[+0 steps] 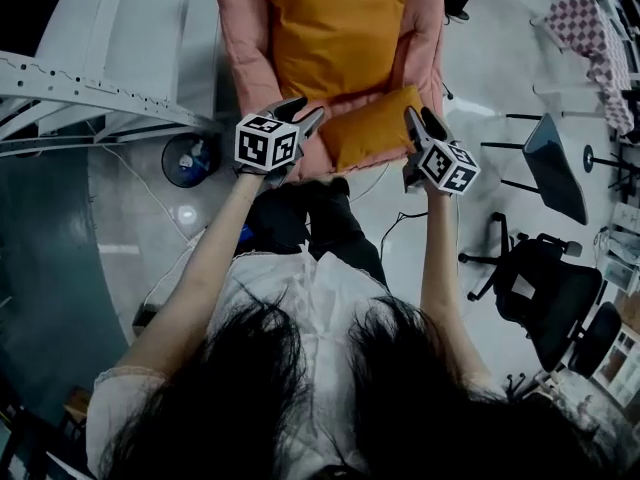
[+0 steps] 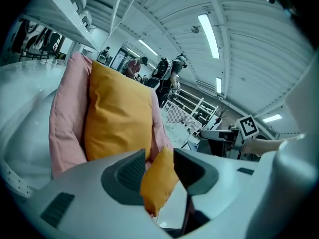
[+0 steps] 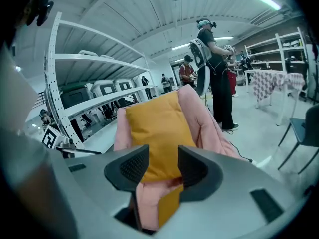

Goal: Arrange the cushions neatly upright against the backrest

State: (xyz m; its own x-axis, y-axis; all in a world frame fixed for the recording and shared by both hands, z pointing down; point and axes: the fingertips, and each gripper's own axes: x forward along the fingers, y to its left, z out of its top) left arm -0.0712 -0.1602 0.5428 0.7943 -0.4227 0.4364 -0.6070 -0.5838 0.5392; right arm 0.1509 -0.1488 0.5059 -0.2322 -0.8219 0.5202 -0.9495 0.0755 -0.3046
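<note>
Small cushion before large cushion

A pink padded seat stands on the pale, glossy floor. A large orange cushion stands upright against its backrest, and a small orange cushion sits at its front edge. A black office chair stands on the floor nearby.

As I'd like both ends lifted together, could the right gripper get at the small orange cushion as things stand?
Probably yes: the right gripper is already at the right end of the small orange cushion, with nothing between them.
</note>
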